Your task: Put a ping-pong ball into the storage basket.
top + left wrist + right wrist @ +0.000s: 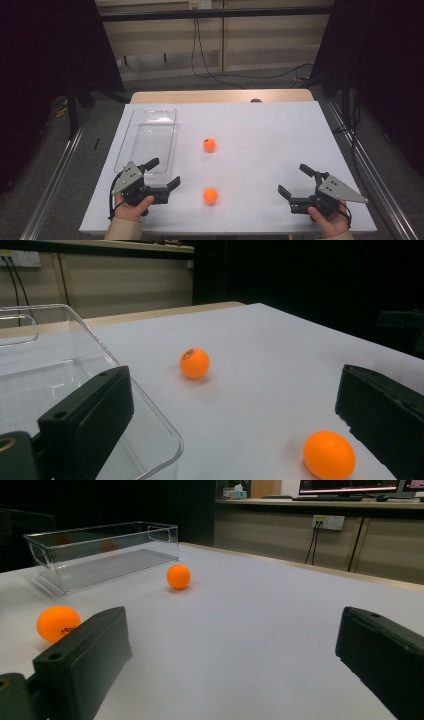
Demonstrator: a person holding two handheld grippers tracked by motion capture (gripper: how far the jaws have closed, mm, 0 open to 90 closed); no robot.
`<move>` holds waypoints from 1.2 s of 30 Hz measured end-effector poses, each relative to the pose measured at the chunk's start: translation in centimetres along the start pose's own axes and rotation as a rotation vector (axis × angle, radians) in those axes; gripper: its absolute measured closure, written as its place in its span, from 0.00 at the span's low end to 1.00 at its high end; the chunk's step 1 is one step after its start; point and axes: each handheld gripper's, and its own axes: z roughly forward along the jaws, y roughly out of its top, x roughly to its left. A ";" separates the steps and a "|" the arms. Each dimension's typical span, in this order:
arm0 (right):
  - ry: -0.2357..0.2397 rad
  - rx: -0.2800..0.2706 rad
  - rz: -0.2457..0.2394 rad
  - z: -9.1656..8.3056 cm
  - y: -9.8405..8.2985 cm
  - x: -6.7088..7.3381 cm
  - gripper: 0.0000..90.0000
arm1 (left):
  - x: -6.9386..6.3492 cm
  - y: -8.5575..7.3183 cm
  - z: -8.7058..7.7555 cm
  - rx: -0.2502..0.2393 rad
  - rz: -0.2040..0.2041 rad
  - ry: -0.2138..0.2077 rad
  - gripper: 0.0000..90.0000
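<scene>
Two orange balls lie on the white table [260, 130]: the far ball [209, 144] [194, 363] [178, 576] near the middle and the near ball [210, 195] [329, 454] [58, 623] toward the front. A clear plastic bin [147, 140] [60, 390] [102, 552] stands empty at the left. My left gripper [162, 173] [230, 425] is open at the front left, just beside the bin's near end, its jaws pointing toward the balls. My right gripper [295, 180] [230, 660] is open at the front right, holding nothing.
The table's front edge runs just under both hands. Dark curtains stand at both sides and cables [210, 55] trail on the floor behind the table. Open white surface spreads between the balls and the right gripper.
</scene>
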 end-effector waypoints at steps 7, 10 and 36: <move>0.001 0.000 0.001 0.0 0.0 0.0 0.01 | -0.1 0.1 0.3 0.003 0.001 -0.005 0.02; 0.002 0.002 0.003 0.0 0.0 0.0 0.01 | -0.1 0.1 0.4 0.009 0.009 -0.009 0.02; 0.016 0.006 0.000 0.1 -0.1 0.1 0.01 | -1.0 0.2 1.5 0.043 0.040 -0.052 0.02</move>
